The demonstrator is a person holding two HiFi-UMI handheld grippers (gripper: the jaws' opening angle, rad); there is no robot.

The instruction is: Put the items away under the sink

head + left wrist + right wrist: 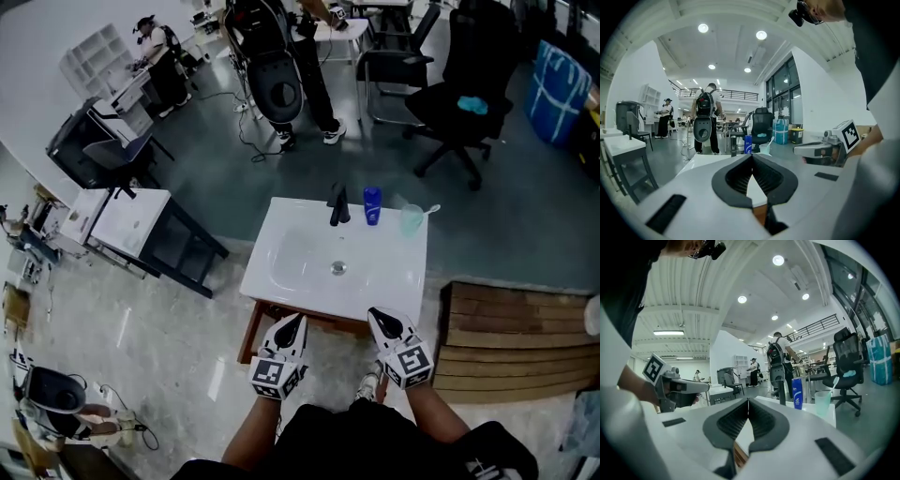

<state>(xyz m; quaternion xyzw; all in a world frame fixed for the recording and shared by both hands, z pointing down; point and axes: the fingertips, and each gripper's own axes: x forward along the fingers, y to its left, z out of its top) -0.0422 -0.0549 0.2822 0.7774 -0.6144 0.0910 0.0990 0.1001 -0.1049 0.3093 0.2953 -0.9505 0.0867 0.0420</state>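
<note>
**Both grippers empty at the sink's front edge, 2 items waiting at the back**

The left gripper's (pixel 752 161) ribbed pads (pixel 736 176) meet at the tips and nothing sits between them. Only the pale sink top shows through the small gap lower down. The right gripper (pixel 748 404) is the same, with its jaws together and no load.

In the head view the 2 grippers sit side by side, low and close to the body. Their tips are just over the near rim of the white sink (pixel 281 214) and aim across the basin. This looks like a ready pose before any reach, so the task seems not yet begun.

The things to put away stand on the far ledge, well apart from both sets of tips, with the basin and its drain (pixel 338 267) in between. A blue bottle (pixel 372 205) stands upright just to the right of the black tap (pixel 338 204). A pale green cup (pixel 412 219) holding a toothbrush (pixel 429 210) stands just beside the bottle, further right.

Both items lie more nearly ahead of the right gripper, so it probably has the shorter reach. Its jaws would have to part first. Under the sink only part of a wooden frame (pixel 251 333) shows, and the storage space itself is hidden.
</note>
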